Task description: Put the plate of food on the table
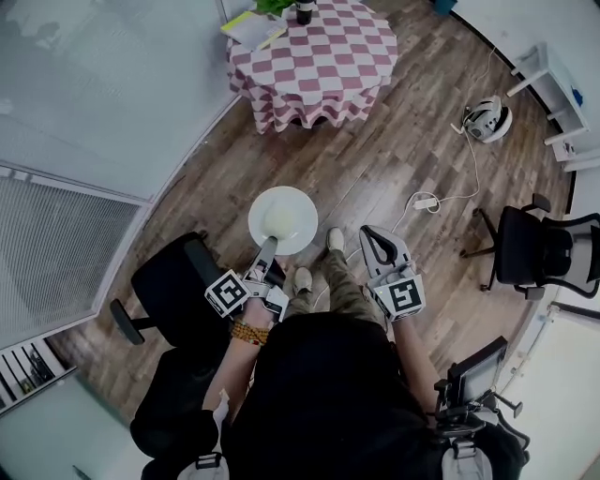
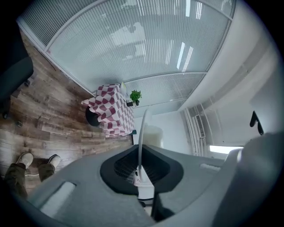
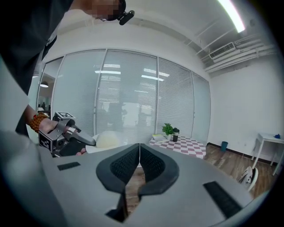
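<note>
My left claw (image 1: 268, 246) pinches the stiff, likely fragile plate (image 1: 264, 205) by its thin rim — food (image 1: 287, 221) could slide — right claw (image 1: 376, 246) closed, empty.

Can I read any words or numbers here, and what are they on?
None readable.
The marker cubes on the left gripper and right gripper show only square patterns, not letters.
The plate is plain.
The yellow booklet on the checkered table is too small to read.

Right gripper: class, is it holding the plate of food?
No: the right gripper is shut on nothing, while the left gripper clamps the plate by its rim.
</note>
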